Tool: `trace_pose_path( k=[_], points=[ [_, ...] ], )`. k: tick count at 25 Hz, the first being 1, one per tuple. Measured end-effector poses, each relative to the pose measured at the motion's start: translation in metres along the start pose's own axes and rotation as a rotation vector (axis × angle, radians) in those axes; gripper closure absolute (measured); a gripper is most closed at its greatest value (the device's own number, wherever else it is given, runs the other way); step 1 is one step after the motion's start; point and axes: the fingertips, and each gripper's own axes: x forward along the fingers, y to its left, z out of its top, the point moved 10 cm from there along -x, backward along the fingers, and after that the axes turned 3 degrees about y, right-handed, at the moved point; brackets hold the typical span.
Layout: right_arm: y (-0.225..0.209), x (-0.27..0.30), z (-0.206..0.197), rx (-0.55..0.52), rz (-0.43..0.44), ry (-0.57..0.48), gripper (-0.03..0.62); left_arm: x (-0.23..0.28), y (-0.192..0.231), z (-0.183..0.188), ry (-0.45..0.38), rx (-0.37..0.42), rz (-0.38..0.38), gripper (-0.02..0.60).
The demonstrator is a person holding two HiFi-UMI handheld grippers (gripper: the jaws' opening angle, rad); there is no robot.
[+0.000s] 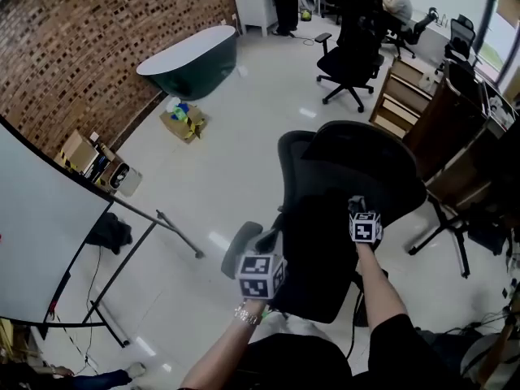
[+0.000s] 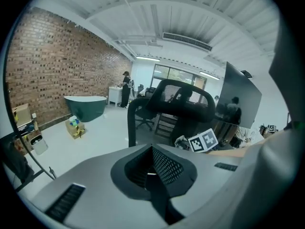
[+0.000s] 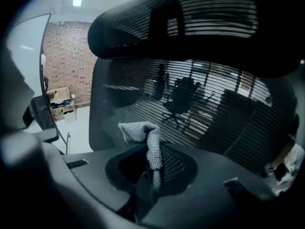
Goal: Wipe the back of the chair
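Observation:
A black office chair with a mesh back stands in front of me in the head view. My right gripper is held up against the chair's back and is shut on a grey knitted cloth. The cloth bunches out of the jaws close before the mesh back, below the headrest; I cannot tell whether it touches the mesh. My left gripper hangs lower left of the chair, by its armrest, shut with nothing in it. In the left gripper view the chair stands a little way ahead of that gripper.
A whiteboard on a stand is at the left, its legs reaching toward the chair. Farther off are a green bathtub, a cardboard box, another black chair and wooden furniture at the right. A brick wall runs along the left.

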Motion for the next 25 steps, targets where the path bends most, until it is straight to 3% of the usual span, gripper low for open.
trace_pose_path(
  k=[5,9,13,16,19,22,25],
  points=[
    [-0.076,-0.032,-0.043,0.048,-0.132,0.039,0.542,0.007,-0.019,-0.001,0.012,0.008,-0.046,0.578],
    [-0.064,-0.033,-0.046,0.096,-0.231,0.071,0.543,0.003,-0.015,-0.004,0.013,-0.001,-0.030,0.578],
    [0.028,-0.013,-0.009,0.094,-0.065,0.018,0.542,-0.007,-0.003,-0.008,0.013,-0.009,0.009,0.578],
    [0.112,0.011,0.031,0.026,0.137,-0.033,0.542,-0.021,0.006,-0.008,0.017,-0.009,0.046,0.578],
    [0.173,0.036,0.062,-0.096,0.281,-0.043,0.542,-0.036,0.016,-0.011,0.020,-0.012,0.097,0.578],
    [0.196,0.050,0.078,-0.160,0.290,-0.014,0.542,-0.049,0.031,-0.019,0.024,-0.008,0.153,0.578],
    [0.181,0.055,0.070,-0.159,0.265,0.017,0.542,-0.055,0.042,-0.027,0.045,-0.023,0.185,0.578]
  ],
)
